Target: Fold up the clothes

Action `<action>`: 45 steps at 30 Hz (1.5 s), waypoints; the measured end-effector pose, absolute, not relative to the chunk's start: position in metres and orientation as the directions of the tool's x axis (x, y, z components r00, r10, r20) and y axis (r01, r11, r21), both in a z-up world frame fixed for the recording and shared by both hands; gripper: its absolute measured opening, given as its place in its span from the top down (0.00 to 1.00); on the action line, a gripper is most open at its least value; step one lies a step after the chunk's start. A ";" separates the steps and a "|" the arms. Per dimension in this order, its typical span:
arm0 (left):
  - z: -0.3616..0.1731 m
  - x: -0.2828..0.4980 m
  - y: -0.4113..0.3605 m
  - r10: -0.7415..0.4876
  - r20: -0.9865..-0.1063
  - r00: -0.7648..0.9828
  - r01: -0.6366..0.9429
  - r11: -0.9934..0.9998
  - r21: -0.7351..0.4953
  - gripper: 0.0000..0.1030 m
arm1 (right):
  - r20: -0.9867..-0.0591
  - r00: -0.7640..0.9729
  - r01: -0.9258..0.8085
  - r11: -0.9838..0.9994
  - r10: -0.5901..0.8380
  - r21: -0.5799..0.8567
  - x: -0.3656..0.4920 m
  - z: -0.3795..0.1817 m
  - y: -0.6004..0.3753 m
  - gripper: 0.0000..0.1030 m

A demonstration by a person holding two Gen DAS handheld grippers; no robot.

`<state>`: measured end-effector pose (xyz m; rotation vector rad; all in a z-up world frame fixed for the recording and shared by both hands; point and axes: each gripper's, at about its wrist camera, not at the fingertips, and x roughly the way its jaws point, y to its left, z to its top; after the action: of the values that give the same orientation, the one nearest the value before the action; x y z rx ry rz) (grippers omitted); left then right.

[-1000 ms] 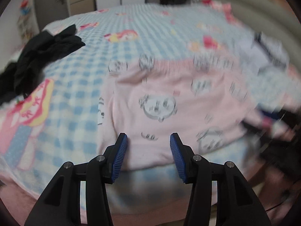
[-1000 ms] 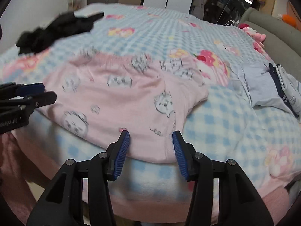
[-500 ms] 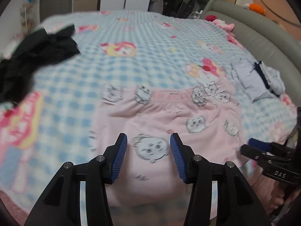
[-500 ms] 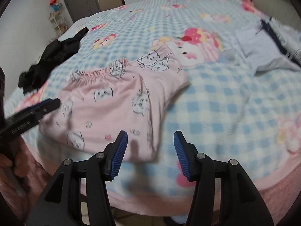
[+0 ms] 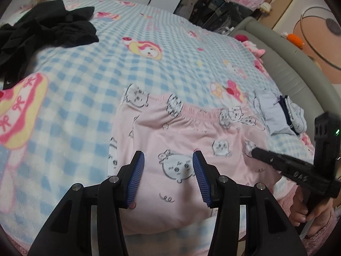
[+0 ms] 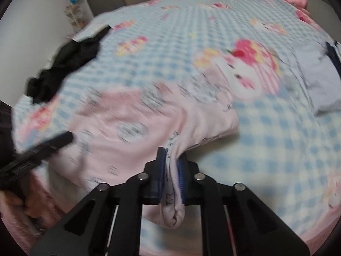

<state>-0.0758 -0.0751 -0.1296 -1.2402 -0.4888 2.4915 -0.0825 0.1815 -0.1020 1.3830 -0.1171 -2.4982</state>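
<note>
Pink shorts gripped at one corner, ready for a fold

Pink cartoon-print shorts (image 5: 191, 149) spread flat near the bed's near edge, on the blue checked blanket (image 5: 89, 81), elastic waistband on the far side. Right tongs (image 6: 171, 170) just closed on a bunched fold of the pink hem, cloth squeezed between the blue pads and hanging below them. Left tongs (image 5: 168, 175) standing wide over the print, gripping nothing, pads apart above the fabric. Best to bring the left tongs down onto the matching corner, pinch only as much cloth as the right holds, then lift both evenly and carry the hem toward the waistband so edges line up. Black clothes (image 5: 42, 27) heaped well apart at far left; a folded pale blue garment (image 6: 315, 79) off to the right.
</note>
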 end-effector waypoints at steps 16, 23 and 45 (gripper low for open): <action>-0.139 -0.086 -0.065 0.697 -0.557 -0.451 -0.198 -0.687 -0.699 0.52 | -0.793 -0.410 0.359 -0.879 -0.451 0.315 -0.079 -0.137 0.104 0.90; -0.150 -0.100 -0.030 0.589 -0.662 -0.463 -0.158 -0.790 -0.592 0.86 | -0.802 -0.430 0.393 -0.886 -0.413 0.246 -0.063 -0.134 0.103 0.73; -0.165 -0.092 -0.056 0.673 -0.603 -0.429 -0.125 -0.705 -0.698 0.87 | -0.855 -0.428 0.204 -0.953 -0.294 0.225 -0.067 -0.153 0.145 0.52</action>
<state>-0.0924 -0.0559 -0.1649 -1.2832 -0.7898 2.1594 -0.0665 0.1447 -0.1534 1.4795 -0.1259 -2.4277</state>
